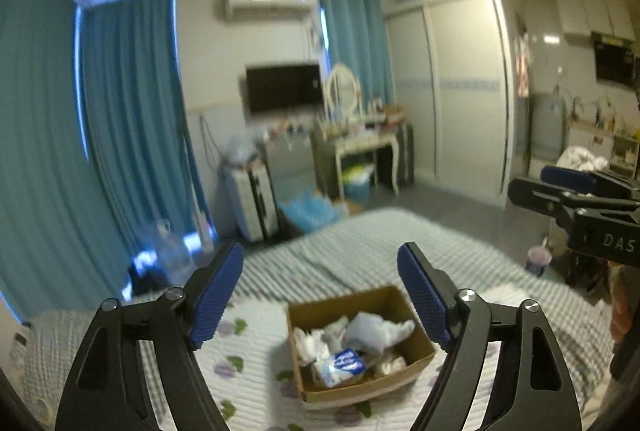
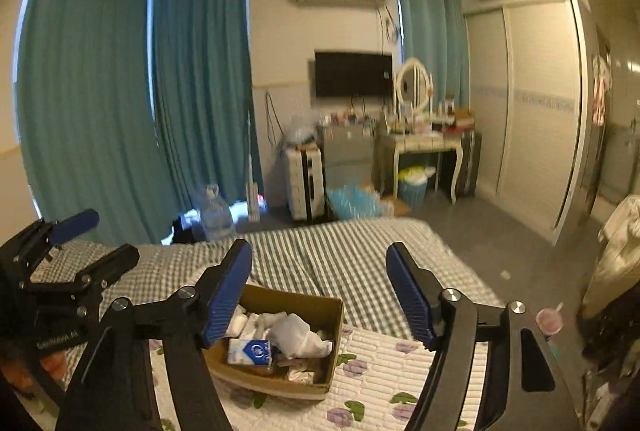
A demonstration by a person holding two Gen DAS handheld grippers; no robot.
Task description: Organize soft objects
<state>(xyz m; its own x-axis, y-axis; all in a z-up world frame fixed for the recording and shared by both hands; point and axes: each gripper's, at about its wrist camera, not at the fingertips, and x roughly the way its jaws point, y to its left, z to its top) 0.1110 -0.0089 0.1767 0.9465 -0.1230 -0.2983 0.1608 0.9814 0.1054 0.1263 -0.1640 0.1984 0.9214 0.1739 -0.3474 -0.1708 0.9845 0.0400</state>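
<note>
A brown cardboard box (image 1: 416, 363) sits on the bed, filled with white soft items and a blue-and-white tissue pack (image 1: 345, 362). My left gripper (image 1: 320, 263) is open and empty, held above and in front of the box. My right gripper (image 2: 319, 263) is open and empty, above the same box (image 2: 332, 347), which lies low left of centre with the tissue pack (image 2: 250, 351) inside. In the left wrist view the right gripper (image 1: 576, 199) shows at the right edge. In the right wrist view the left gripper (image 2: 72, 243) shows at the left edge.
The bed has a floral quilt (image 2: 380, 371) under the box and a grey checked sheet (image 2: 340, 263) beyond. Past the bed's foot stand a suitcase (image 2: 306, 183), a dressing table (image 2: 424, 147), teal curtains, a wall TV and a sliding wardrobe (image 2: 532, 119). A pink cup (image 2: 549, 321) stands right of the bed.
</note>
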